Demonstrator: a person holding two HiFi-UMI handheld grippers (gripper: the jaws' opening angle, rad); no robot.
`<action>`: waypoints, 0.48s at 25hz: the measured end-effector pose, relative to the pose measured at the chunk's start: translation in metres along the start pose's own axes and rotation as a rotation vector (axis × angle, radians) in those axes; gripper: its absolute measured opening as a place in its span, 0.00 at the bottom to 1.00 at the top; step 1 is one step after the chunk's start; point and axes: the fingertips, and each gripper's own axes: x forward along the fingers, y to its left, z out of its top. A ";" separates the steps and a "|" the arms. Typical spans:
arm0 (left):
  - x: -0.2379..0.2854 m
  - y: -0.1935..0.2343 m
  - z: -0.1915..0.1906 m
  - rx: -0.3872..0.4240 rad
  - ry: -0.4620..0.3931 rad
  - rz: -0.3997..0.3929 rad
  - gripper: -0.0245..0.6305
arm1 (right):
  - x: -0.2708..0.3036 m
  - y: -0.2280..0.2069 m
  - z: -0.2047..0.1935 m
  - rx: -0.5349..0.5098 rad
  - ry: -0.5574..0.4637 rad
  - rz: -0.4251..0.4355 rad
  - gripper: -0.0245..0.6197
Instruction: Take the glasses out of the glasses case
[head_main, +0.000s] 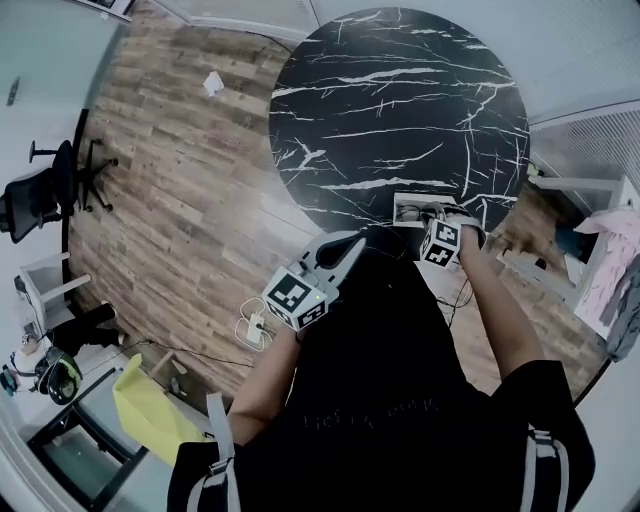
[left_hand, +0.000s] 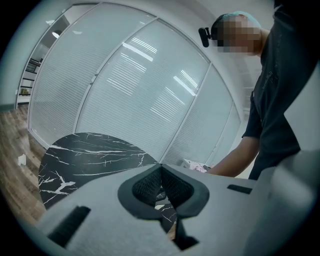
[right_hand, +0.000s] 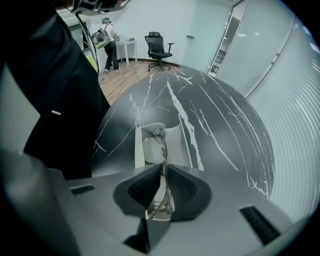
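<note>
Where the head view begins at its left, I see an office chair on the wood floor, well apart from everything I am working with. Moving right, my left gripper hangs above the floor just off the near edge of the round black marble table. Its own view shows its jaws pressed together, tip against tip, with nothing between them.

Further right, the white glasses case lies open on the table, close to the near edge and toward its right side. My right gripper is directly over it, jaws closed and pinching the thin metal frame of the glasses. In the right gripper view the frame runs up from the open case and passes between the two dark pads. The far end of the glasses hangs over the case's interior, and I cannot tell whether it rests on the lining or is just clear of it.
</note>
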 end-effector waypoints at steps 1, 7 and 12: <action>0.000 0.000 0.000 -0.001 0.001 0.001 0.06 | 0.001 -0.002 0.000 -0.001 0.001 -0.005 0.09; 0.001 -0.001 -0.003 -0.013 0.008 -0.005 0.06 | 0.008 0.000 0.000 0.001 0.007 0.000 0.09; 0.000 -0.002 -0.005 -0.018 0.013 -0.009 0.06 | 0.013 -0.001 -0.001 -0.002 0.017 -0.018 0.09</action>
